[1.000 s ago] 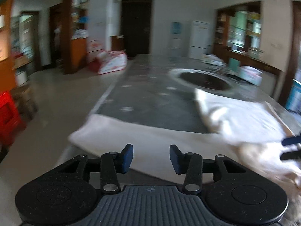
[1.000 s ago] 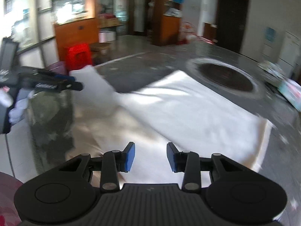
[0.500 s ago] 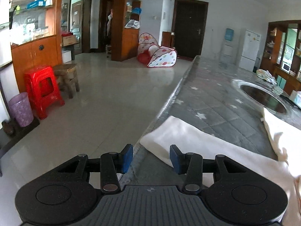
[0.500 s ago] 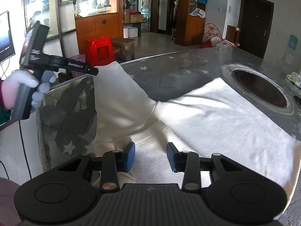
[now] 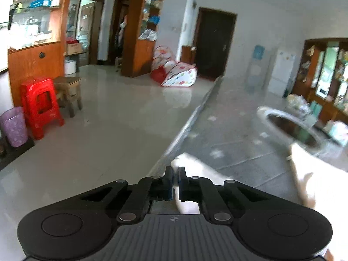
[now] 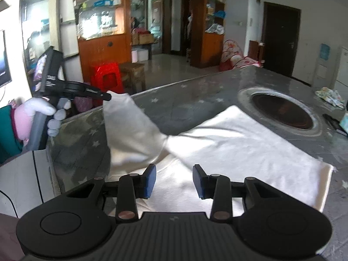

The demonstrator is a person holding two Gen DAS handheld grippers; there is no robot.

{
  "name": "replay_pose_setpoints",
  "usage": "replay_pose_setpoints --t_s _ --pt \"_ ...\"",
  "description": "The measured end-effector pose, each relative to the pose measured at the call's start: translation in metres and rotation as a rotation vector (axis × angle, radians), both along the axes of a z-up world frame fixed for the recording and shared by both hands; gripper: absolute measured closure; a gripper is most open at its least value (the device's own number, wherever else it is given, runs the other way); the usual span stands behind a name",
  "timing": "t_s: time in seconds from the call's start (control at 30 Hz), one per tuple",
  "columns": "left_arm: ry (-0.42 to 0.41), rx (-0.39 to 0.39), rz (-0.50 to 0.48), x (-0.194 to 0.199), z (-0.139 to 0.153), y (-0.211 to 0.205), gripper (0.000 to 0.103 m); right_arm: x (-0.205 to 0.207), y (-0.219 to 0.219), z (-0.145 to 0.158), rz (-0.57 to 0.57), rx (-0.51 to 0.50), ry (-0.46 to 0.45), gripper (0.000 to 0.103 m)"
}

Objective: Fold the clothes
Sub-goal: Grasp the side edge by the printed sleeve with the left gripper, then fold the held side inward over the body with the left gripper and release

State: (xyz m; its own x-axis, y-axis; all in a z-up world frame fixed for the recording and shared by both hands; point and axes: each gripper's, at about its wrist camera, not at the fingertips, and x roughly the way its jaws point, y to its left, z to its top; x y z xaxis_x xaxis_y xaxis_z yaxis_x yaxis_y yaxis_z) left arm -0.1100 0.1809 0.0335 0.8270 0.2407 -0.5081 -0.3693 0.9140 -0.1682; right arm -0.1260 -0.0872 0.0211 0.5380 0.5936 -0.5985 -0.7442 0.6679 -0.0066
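The left gripper had its two fingers pinched together on a corner of the white garment, with a thin fold of the cloth showing in the narrow slit between the pads. Seen from the right wrist, that same gripper held the corner raised off the table, so the cloth hung from its tip in a loose drape and ran down to the rest of the garment. A gloved hand grasped the gripper's handle at the left edge of that view, with a dark green sleeve behind it.

The right gripper had its fingers parted, and nothing was pressed between the blue pads. It hovered over the near part of the garment, which showed in the gap below; whether the pads touched the cloth could not be told.

The garment lay spread flat across the grey, star-patterned table, its far corner reaching toward a round dark opening set in the tabletop. A small bundle of patterned cloth sat near the table's far right edge.

Beyond the table, a red plastic stool stood beside a small wooden stool on the shiny floor, with a purple bin to their left. A spotted play tent rested near a dark door.
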Motion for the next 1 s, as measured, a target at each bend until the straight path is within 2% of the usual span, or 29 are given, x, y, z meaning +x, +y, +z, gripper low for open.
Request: replay_pose_setpoints --t_s 0.13,0.23,0.43,0.57,0.7,1.0 --pt "-0.084 -0.020 -0.114 -0.009 0.033 -0.026 0.098 -0.001 -0.021 0.005 -0.059 0.025 -0.012 0.066" --pt "-0.143 -0.027 -0.235 -0.011 0.057 -0.058 0.098 -0.002 -0.039 0.008 -0.112 0.043 -0.021 0.066" --pt "-0.202 -0.072 -0.485 -0.010 0.083 -0.130 0.098 -0.005 -0.085 0.009 -0.242 0.085 -0.033 0.066" --pt "-0.198 -0.090 -0.637 -0.004 0.083 -0.182 0.098 -0.006 -0.114 0.005 -0.327 0.111 -0.024 0.066" --pt "-0.150 -0.074 -0.770 0.006 0.069 -0.226 0.098 -0.010 -0.131 0.000 -0.377 0.117 -0.015 0.066" --pt "-0.037 -0.051 -0.925 0.012 0.032 -0.279 0.097 -0.008 -0.146 -0.006 -0.429 0.119 0.002 0.066"
